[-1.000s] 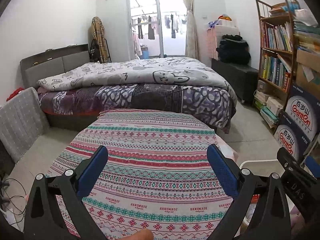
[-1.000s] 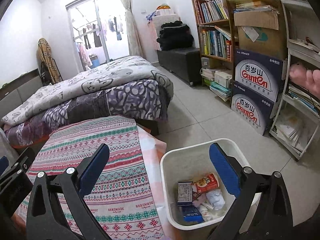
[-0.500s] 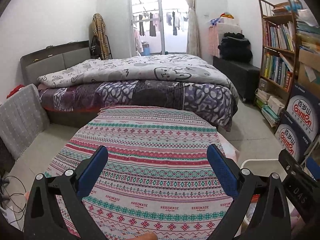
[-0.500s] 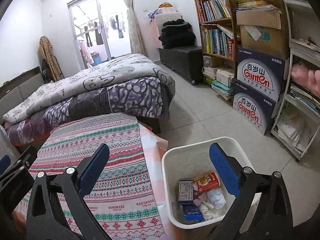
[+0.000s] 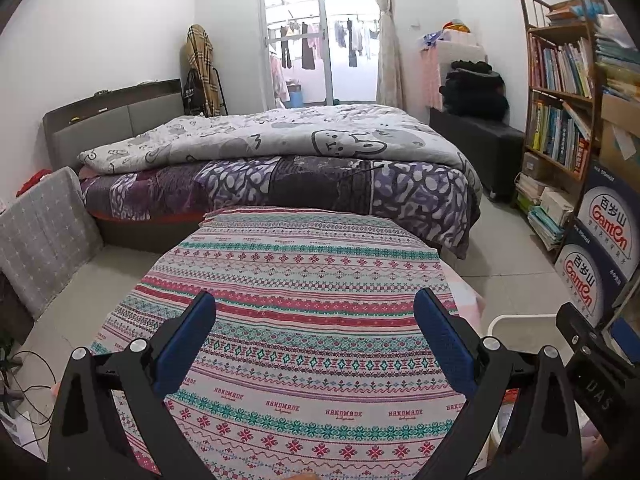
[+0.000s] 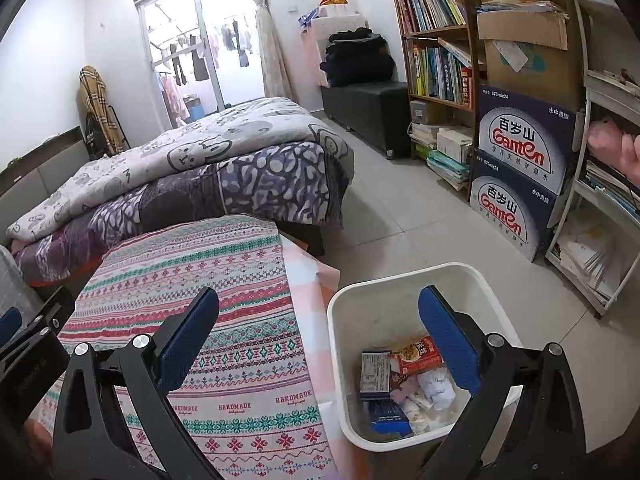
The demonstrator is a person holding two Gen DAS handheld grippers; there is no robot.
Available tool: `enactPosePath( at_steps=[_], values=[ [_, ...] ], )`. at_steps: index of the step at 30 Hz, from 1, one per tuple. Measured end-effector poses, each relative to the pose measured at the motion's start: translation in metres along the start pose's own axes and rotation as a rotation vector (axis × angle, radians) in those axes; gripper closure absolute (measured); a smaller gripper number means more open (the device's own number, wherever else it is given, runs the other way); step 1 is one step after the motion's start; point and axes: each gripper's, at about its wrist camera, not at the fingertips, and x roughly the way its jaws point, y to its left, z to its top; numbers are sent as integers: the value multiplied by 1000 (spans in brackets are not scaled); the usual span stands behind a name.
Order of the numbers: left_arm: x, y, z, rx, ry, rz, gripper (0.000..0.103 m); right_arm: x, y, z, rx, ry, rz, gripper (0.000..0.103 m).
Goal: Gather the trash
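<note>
Left wrist: bin (image 5: 516, 322) mostly hidden; left tongs (image 5: 314, 330), right tongs (image 6: 318, 326) spread, empty.

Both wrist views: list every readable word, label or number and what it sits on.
"GanTen", "百岁山", "570ml×24": stacked blue cartons.
"HANDMADE": repeated along the striped tablecloth.
"DAS": partial lettering on the right gripper's body, seen from the left wrist.
Book spines and wrappers in the white bin: too small.
</note>
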Motion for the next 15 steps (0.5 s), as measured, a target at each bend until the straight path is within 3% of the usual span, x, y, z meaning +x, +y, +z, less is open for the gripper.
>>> enactPosePath(
  at_steps=[15],
  values=[
    [-1, -5, -3, 27, -19, -14, 12, 2, -2, -3, 2, 9, -4, 7]
  ],
)
